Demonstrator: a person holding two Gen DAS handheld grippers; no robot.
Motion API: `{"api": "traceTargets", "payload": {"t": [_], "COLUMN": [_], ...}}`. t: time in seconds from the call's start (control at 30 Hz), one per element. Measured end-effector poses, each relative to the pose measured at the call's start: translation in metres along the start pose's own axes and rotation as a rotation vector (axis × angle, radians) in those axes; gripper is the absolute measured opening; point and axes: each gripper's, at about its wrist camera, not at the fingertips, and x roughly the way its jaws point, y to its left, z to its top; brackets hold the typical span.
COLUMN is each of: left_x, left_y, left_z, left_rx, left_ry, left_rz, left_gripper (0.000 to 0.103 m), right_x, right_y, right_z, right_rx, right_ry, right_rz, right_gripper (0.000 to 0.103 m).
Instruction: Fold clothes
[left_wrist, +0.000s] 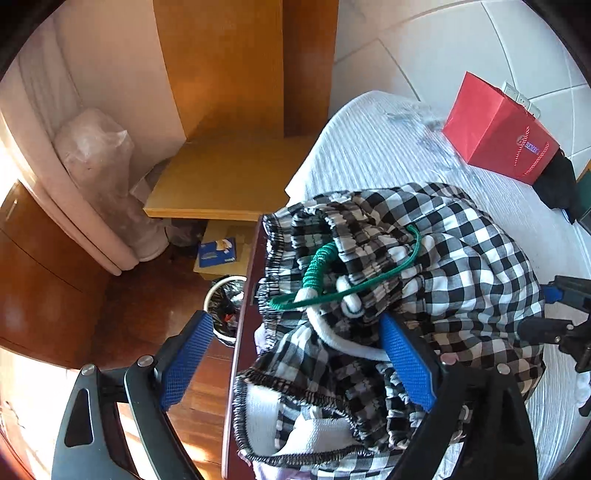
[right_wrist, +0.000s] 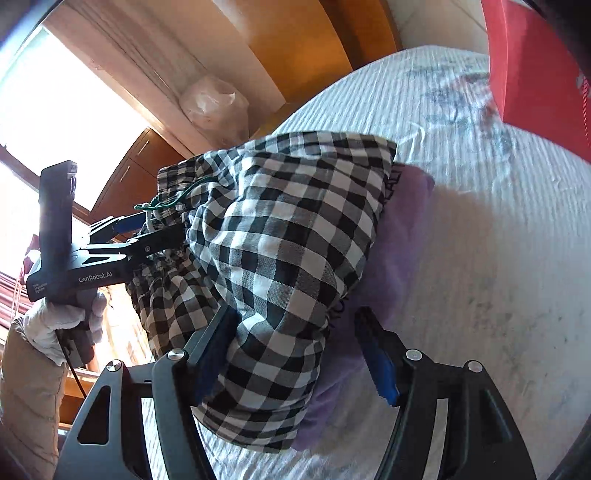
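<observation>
The checked garment (right_wrist: 288, 236) is soft woven cloth, matt. The bed (right_wrist: 480, 229) cover is ribbed white fabric. The red bag (left_wrist: 495, 129) looks like smooth paper. The floor (left_wrist: 122, 314) is glossy wood.

1 checked garment (right_wrist: 288, 266), 1 red bag (left_wrist: 495, 129), 1 bin (left_wrist: 223, 306)

Garment (right_wrist: 291, 236): black-and-white gingham check, black overlock edging, lilac lining; green cord (left_wrist: 369, 280) at waistband. Bedsheet (right_wrist: 480, 229) white ribbed, gift bag (left_wrist: 495, 129) red. Finger pads (left_wrist: 406, 365) blue, glove (right_wrist: 59, 321) white.
</observation>
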Motion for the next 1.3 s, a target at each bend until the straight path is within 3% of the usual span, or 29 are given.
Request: {"api": "traceTargets", "payload": {"t": [0.13, 0.37, 0.5, 0.73, 1.3], "left_x": [-0.045, -0.072, -0.088, -0.098, -0.098], "left_y": [0.001, -0.029, -0.054, -0.074, -0.089], "left_z": [-0.004, -0.027, -0.048, -0.058, -0.069], "left_rx": [-0.028, -0.133, -0.182, -0.183, -0.106], "left_ry": [-0.076, -0.063, -0.090, -0.089, -0.097], "left_rz": [-0.021, 0.053, 0.067, 0.055, 0.076], "left_gripper": [0.093, 0.092, 0.092, 0.092, 0.092], "right_x": [-0.024, -0.033, -0.038, -0.060, -0.067], "right_y": [0.009, 0.023, 0.034, 0.043, 0.048], "right_z": [-0.005, -0.027, -0.048, -0.069, -0.072], "right_rx": [-0.049, -0.064, -0.072, -0.085, -0.093], "right_ry": [-0.022, -0.002, 0.020, 0.001, -0.012], "right_rz": [-0.014, -0.030, -0.044, -0.076, -0.190], "right_gripper": [0.066, 0.066, 0.074, 0.079, 0.079]}}
